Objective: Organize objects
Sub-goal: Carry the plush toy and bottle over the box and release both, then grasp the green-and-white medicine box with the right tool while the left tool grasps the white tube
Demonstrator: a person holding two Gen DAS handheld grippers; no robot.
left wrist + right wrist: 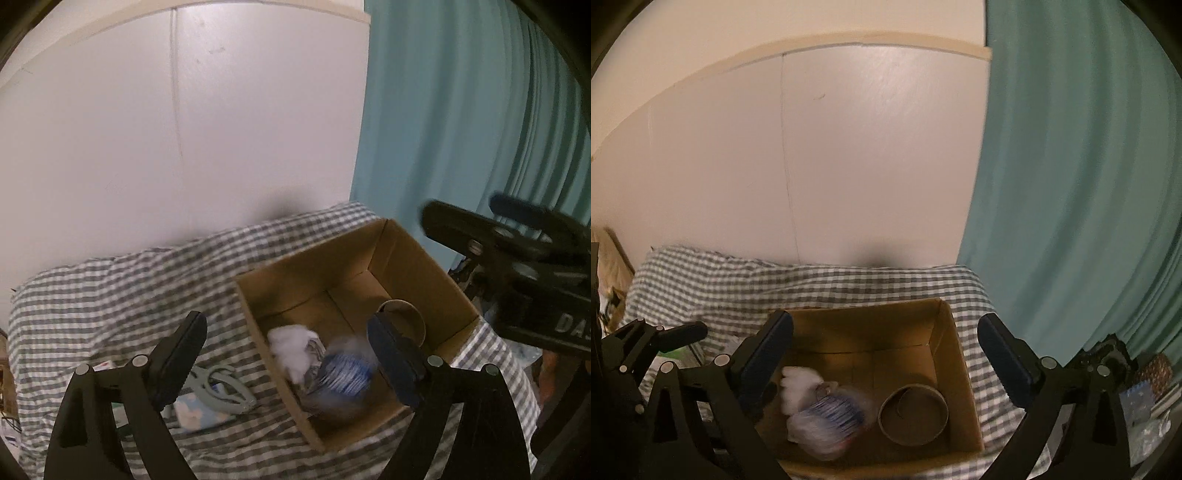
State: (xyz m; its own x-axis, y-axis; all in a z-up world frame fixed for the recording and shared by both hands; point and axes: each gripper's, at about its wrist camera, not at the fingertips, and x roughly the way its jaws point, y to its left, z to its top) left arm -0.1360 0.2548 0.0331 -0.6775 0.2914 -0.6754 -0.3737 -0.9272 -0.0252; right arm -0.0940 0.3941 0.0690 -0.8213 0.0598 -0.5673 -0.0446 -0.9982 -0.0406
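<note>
An open cardboard box [402, 254] [956, 354] sits on a grey checked cloth. Inside it lie a blurred blue-and-white plastic-wrapped bundle [343, 373] [831, 413], white fluff [291, 347] [798, 384] and a brown cardboard ring [406, 314] [912, 413]. My left gripper [288, 354] is open and empty above the box's left wall. My right gripper [886, 358] is open and empty above the box; it also shows at the right of the left wrist view [517, 258]. On the cloth left of the box lie pale green scissors [221, 387] on a light blue packet [199, 410].
The checked cloth [110, 295] [738, 280] covers a surface against a white wall. A teal curtain [461, 110] [1071, 184] hangs at the right. Small patterned items [1148, 384] lie at the far right. The left gripper's body [646, 350] shows at the left edge.
</note>
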